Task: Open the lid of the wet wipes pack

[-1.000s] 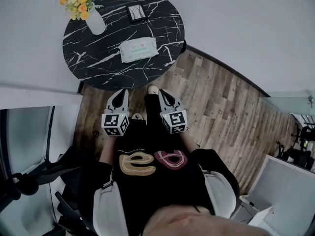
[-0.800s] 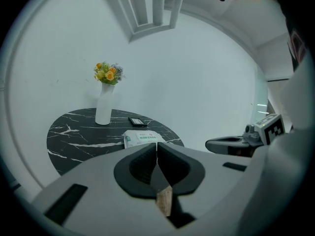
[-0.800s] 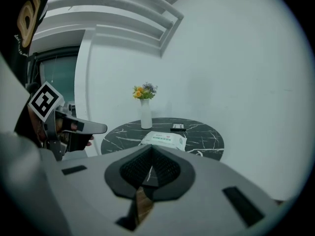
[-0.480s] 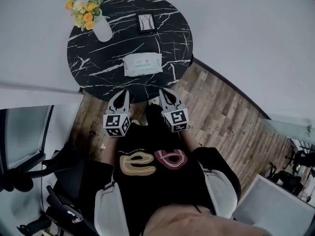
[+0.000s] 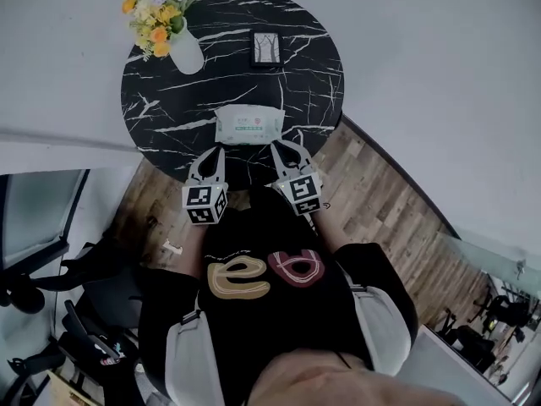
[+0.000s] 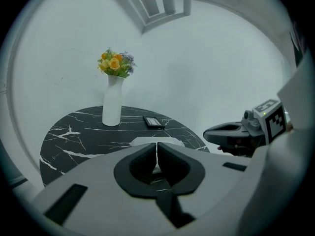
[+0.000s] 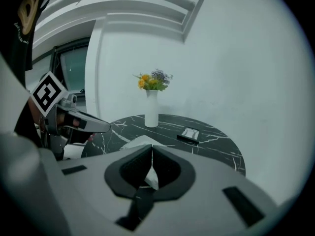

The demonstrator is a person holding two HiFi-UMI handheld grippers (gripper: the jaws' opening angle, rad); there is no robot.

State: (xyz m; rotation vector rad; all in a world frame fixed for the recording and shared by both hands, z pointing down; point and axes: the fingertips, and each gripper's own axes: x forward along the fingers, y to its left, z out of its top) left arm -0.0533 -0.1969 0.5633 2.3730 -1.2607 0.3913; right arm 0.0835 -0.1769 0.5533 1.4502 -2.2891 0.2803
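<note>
Seen from the head view, a round black marbled desk [image 5: 161,108] fills the upper centre of the frame against a pale wall. The wet wipes pack [image 5: 248,125] lies flat on the desk's lower half, near the rim that faces the person. A white vase [image 5: 187,56] of yellow and purple flowers [image 5: 156,19] stands at the desk's upper left. A small dark flat object [image 5: 266,47] lies near the upper edge, and what it is cannot be made out. The left gripper [image 5: 212,150] and the right gripper [image 5: 284,145] are held side by side just below the pack, their tips over the desk's lower rim, one towards each lower corner of the pack. No view shows either of them touching it. In the left gripper view the fingers [image 6: 139,157] are pressed together with only a thin seam between them and nothing held. The pack [image 6: 145,140] shows white just beyond their tips, and the right gripper [image 6: 235,133] sits at the right of the frame. In the right gripper view the fingers [image 7: 165,167] are likewise closed on nothing. The pack [image 7: 135,142] lies just past them, the vase [image 7: 151,110] stands behind, and the left gripper [image 7: 78,120] shows at the left. Wooden floor [image 5: 380,210] runs along the lower right of the head view, beside the person's black top [image 5: 270,311].
</note>
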